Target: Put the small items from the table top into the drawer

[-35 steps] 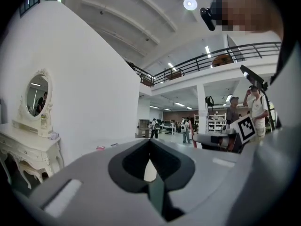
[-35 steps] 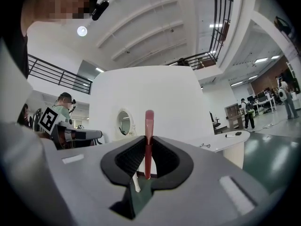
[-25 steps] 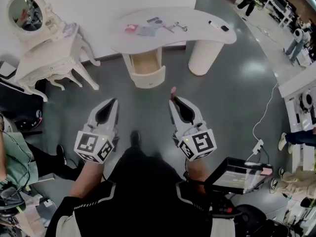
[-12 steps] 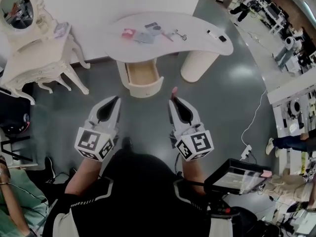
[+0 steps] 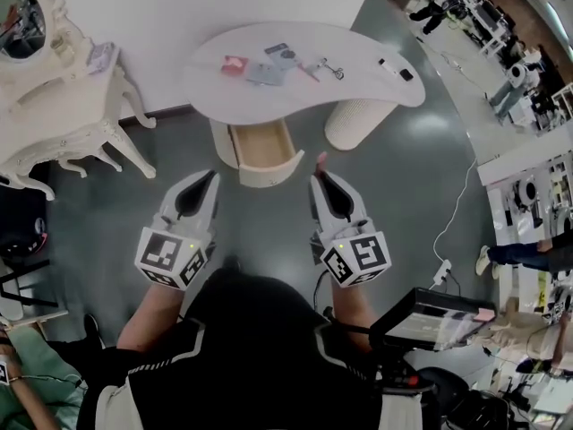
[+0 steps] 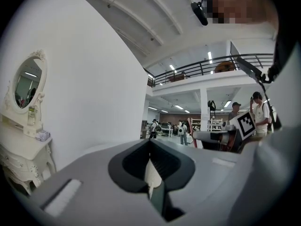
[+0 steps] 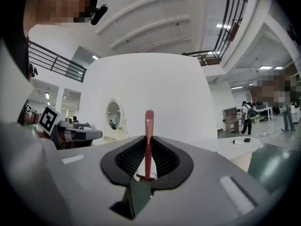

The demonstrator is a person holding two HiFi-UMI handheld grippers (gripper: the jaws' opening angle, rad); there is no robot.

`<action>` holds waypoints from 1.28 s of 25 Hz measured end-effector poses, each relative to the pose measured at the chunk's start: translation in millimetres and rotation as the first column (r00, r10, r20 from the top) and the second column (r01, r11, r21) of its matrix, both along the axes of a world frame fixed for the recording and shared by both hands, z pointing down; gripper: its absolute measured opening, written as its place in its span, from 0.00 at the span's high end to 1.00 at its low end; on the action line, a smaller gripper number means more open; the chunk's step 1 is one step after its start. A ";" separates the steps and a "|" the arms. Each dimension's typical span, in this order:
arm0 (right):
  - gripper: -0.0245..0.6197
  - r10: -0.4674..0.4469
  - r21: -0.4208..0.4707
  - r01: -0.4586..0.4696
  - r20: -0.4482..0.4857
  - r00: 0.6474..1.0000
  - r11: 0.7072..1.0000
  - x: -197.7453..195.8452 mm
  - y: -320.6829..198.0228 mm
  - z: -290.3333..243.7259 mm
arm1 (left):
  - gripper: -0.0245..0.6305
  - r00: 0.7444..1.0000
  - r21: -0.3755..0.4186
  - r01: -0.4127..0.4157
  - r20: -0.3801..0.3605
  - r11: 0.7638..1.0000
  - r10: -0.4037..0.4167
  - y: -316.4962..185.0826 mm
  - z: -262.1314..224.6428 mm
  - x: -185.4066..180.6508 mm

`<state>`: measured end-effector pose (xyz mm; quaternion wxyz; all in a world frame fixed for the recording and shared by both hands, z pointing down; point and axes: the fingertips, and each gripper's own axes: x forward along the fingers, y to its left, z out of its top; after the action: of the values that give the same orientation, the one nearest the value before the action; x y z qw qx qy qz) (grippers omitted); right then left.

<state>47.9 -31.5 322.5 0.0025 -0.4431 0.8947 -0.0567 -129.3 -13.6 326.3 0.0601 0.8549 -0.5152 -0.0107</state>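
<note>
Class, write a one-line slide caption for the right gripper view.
Right gripper jaws shut on a slim pink stick that pokes past their tips; oval mirror and white table beyond.

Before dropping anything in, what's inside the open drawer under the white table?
The curved cream drawer shows only its bare wooden floor; its back part is hidden beneath the white kidney-shaped tabletop.

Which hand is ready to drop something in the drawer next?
Right, I think. The right gripper pinches a thin pink stick, and the open drawer is just ahead. The left gripper is shut on nothing.
</note>
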 end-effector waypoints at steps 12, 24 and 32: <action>0.89 0.006 -0.040 -0.008 -0.058 0.998 0.999 -32.8 -52.2 7.4 | 0.96 0.998 -0.025 -0.046 -0.044 0.999 0.045 -58.7 12.7 -29.3; 0.89 -0.085 0.000 0.085 -0.003 0.996 0.996 -2.1 -152.7 3.3 | 0.96 0.998 0.002 0.048 0.031 0.999 -0.048 -135.1 -1.0 -3.9; 0.89 -0.200 0.048 0.201 -0.029 0.979 0.978 9.5 -208.6 -6.4 | 0.96 0.994 -0.014 0.096 0.050 0.995 -0.096 -186.9 -1.6 19.9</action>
<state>57.5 -240.1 316.1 -0.0026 -0.3510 0.9359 -0.0285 -109.4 -200.5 324.7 0.0539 0.8286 -0.5571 0.0116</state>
